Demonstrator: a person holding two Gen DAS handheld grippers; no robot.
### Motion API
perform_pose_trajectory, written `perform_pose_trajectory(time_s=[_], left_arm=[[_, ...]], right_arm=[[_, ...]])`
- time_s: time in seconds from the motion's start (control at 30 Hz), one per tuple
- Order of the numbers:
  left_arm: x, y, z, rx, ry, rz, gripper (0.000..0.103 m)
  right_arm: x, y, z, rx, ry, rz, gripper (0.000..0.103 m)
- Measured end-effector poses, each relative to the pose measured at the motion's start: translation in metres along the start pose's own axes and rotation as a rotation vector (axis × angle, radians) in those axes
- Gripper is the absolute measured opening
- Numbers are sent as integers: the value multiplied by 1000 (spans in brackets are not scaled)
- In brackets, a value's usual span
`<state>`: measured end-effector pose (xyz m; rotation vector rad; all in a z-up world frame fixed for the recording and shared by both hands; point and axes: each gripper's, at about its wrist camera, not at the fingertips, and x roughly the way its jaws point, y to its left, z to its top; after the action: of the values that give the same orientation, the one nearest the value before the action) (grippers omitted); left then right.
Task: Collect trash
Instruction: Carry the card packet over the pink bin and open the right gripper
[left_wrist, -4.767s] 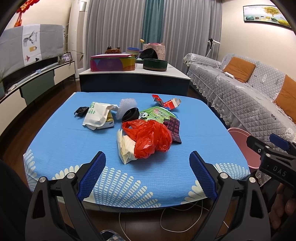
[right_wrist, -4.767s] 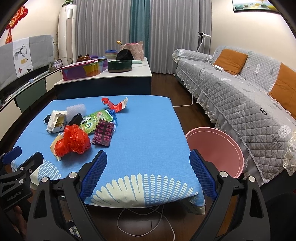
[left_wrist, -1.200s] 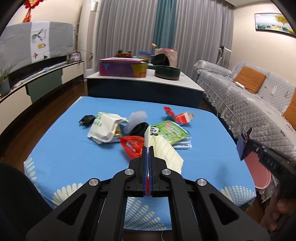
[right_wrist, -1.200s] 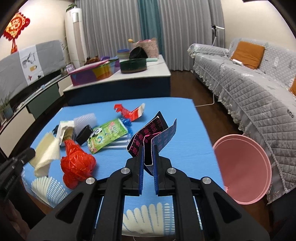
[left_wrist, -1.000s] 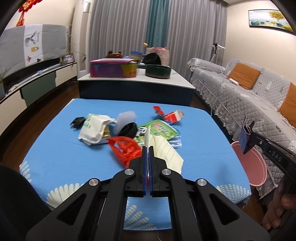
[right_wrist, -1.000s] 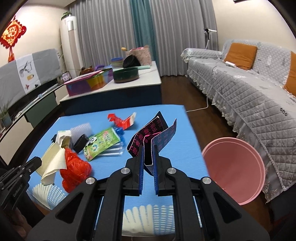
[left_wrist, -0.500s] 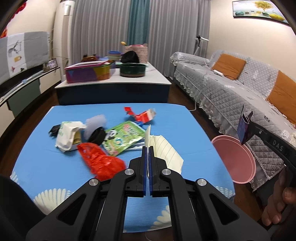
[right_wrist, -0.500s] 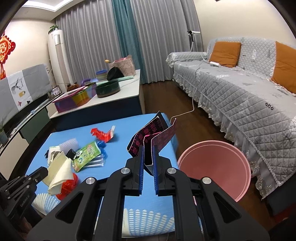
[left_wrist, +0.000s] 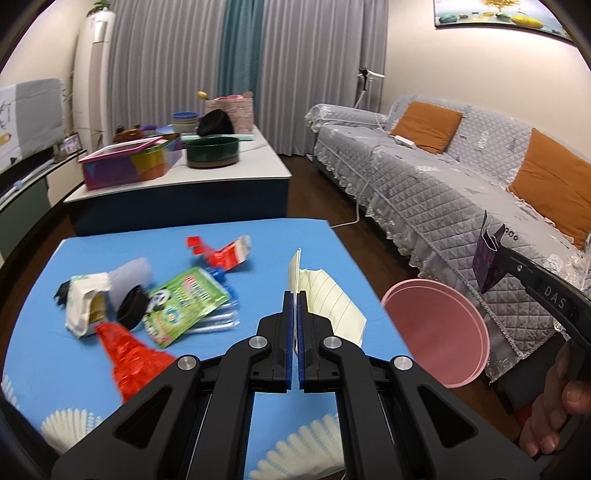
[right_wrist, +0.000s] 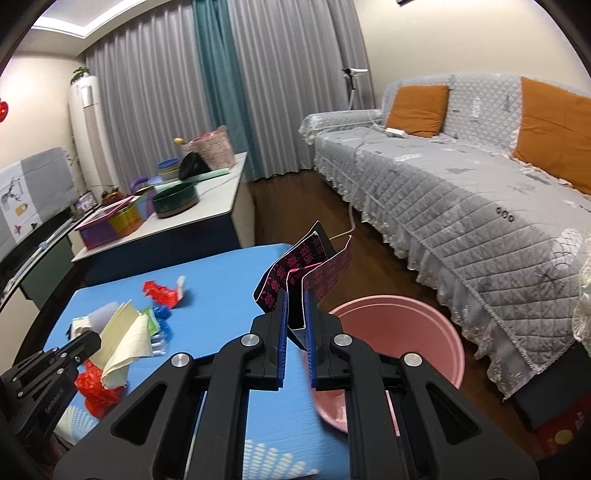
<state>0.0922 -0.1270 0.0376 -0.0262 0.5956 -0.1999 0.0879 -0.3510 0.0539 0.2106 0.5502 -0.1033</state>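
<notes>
Over the pink bin (right_wrist: 399, 332) at 1 o'clock, my right gripper (right_wrist: 295, 325) pinches a dark wrapper (right_wrist: 306, 266). My left gripper (left_wrist: 294, 321), clamped tight, holds lined paper (left_wrist: 325, 295) at 12 o'clock. Both look light and floppy; edge grips suffice.

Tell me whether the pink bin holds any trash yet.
Seemingly empty: the pink bin shows bare inner wall in the right wrist view, though the right gripper hides part of its bottom.

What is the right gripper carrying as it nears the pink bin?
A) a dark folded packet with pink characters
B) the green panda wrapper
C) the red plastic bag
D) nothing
A: the right gripper is shut on the dark folded packet, just above the pink bin; the red plastic bag and green panda wrapper lie on the table.
</notes>
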Motion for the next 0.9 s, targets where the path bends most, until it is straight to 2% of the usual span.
perform_pose_trajectory(time_s=[0.43, 0.73, 0.9], left_arm=[[40, -58, 15, 73, 13, -139, 2], [73, -98, 24, 145, 27, -279, 1], [90, -117, 25, 176, 46, -326, 1]], right_arm=[[27, -68, 6, 100, 49, -108, 9], [38, -90, 3, 130, 80, -116, 10], [44, -94, 2, 128, 98, -118, 10]])
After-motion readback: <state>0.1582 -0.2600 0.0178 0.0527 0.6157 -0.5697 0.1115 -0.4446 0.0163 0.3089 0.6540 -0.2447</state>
